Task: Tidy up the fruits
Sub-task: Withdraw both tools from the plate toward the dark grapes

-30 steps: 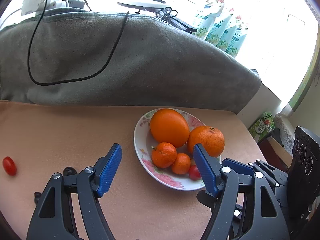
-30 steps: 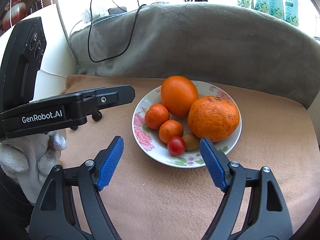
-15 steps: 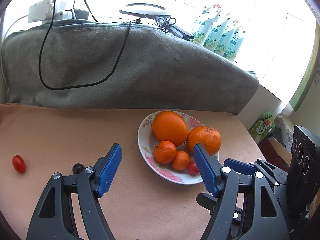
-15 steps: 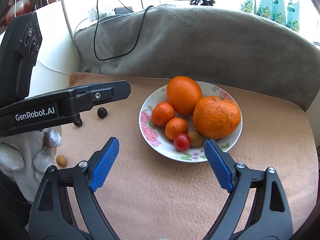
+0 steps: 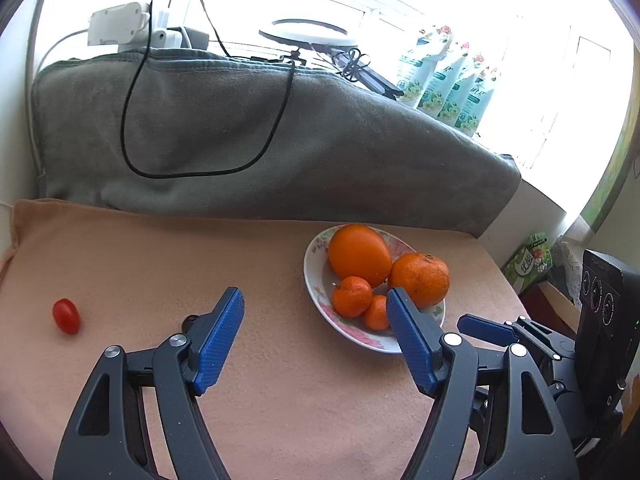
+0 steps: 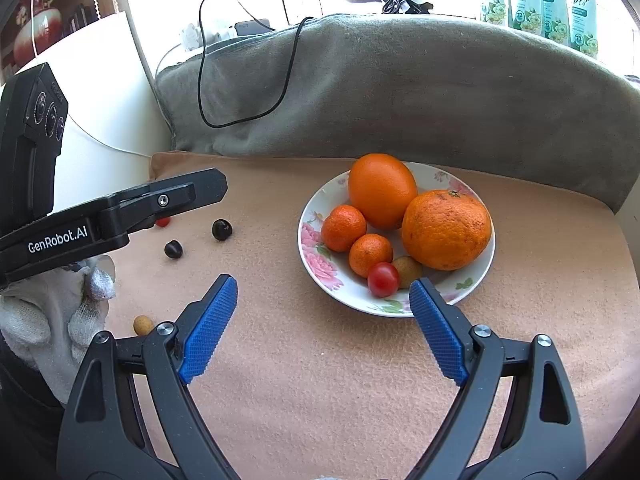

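A flowered white plate [image 6: 320,264] [image 5: 316,280] holds two big oranges [image 6: 382,190] [image 6: 446,230], two small mandarins [image 6: 343,227], a cherry tomato [image 6: 383,279] and a small brown fruit [image 6: 409,271]. On the cloth to its left lie two dark fruits [image 6: 221,229] [image 6: 173,249], a small tan fruit [image 6: 143,325] and a cherry tomato [image 5: 65,315]. My left gripper [image 5: 316,340] is open and empty, left of the plate. My right gripper [image 6: 324,324] is open and empty in front of the plate.
A peach cloth [image 6: 360,380] covers the table. A grey blanket [image 6: 400,92] with a black cable [image 6: 208,80] rises behind it. Bottles [image 6: 540,4] stand on the sill. The left gripper's body [image 6: 100,216] and a gloved hand [image 6: 52,320] are at the left in the right wrist view.
Both grippers have pulled back from the plate and shifted left. The loose fruits on the left have come into view. Both stay open.
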Tool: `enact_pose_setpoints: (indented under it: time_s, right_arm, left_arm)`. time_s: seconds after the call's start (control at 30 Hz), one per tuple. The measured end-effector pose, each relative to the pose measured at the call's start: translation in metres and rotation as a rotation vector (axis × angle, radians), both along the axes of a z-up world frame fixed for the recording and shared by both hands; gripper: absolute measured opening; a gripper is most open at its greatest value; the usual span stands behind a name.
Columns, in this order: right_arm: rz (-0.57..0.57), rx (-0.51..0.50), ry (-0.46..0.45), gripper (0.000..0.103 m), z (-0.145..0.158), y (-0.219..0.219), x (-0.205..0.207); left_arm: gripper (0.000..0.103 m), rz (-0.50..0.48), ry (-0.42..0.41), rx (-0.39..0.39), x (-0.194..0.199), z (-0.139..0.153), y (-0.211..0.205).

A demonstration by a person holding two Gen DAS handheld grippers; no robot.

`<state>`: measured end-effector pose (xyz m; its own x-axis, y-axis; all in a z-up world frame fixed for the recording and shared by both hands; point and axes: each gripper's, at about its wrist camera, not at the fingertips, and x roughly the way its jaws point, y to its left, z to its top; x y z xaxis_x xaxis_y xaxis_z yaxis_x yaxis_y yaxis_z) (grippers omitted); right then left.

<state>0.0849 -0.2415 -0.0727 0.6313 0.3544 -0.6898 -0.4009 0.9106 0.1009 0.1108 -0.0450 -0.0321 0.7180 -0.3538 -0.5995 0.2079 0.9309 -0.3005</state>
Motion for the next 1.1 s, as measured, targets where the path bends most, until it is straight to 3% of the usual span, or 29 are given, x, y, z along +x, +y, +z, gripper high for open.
enact_pose_setpoints:
  time_s: [0.6, 0.87, 1.1]
  right_arm:
    - [0.081, 0.02, 0.019, 0.09, -0.004, 0.031, 0.001]
    - [0.116, 0.024, 0.011, 0.09, -0.007, 0.051, 0.006]
    - [0.153, 0.013, 0.025, 0.09, -0.015, 0.076, 0.016]
  left_arm:
    - [0.074, 0.236, -0.014, -0.01, -0.028, 0.0, 0.107]
    - [0.074, 0.297, 0.003, -0.024, -0.043, -0.017, 0.135]
    - [0.073, 0.286, 0.038, -0.011, -0.047, -0.034, 0.135]
